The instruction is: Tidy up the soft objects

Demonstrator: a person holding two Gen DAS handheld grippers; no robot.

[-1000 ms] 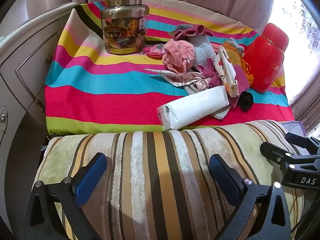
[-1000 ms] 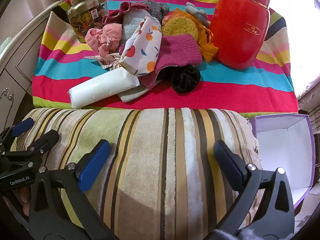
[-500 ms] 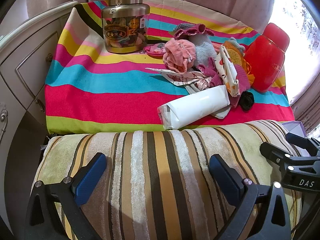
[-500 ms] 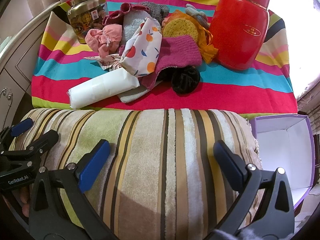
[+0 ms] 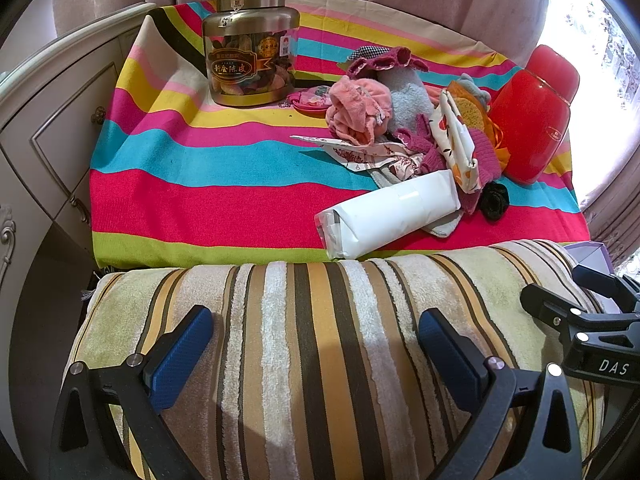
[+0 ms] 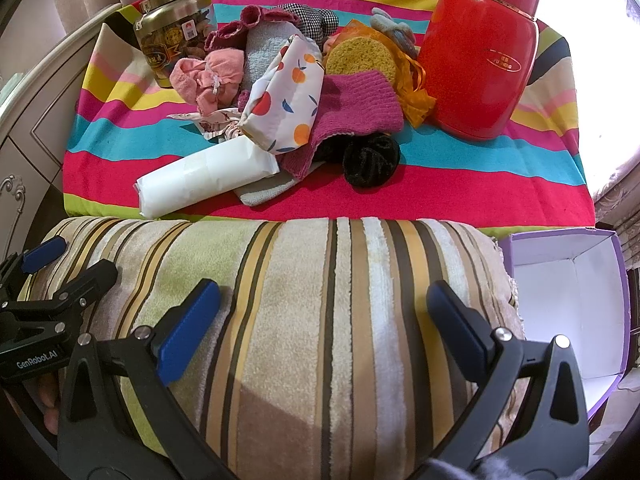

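A striped plush cushion (image 5: 320,320) (image 6: 304,300) lies in front of the table, under both grippers. My left gripper (image 5: 316,344) is open, its blue pads (image 5: 180,352) resting on the cushion's left half. My right gripper (image 6: 324,312) is open too, pads set wide on the right half. Each shows at the edge of the other's view: left gripper (image 6: 82,258), right gripper (image 5: 554,282). On the table sits a pile of soft things: pink cloth (image 5: 356,112), fruit-print pouch (image 6: 284,96), magenta knit (image 6: 356,104), black scrunchie (image 6: 370,160), white wrapped pack (image 5: 388,216).
A rainbow-striped cloth (image 5: 200,184) covers the table. A gold-lidded jar (image 5: 250,48) stands at back left, a red canister (image 6: 480,52) at back right. An open purple box (image 6: 568,300) sits low to the right of the cushion. A white cabinet (image 5: 52,128) is on the left.
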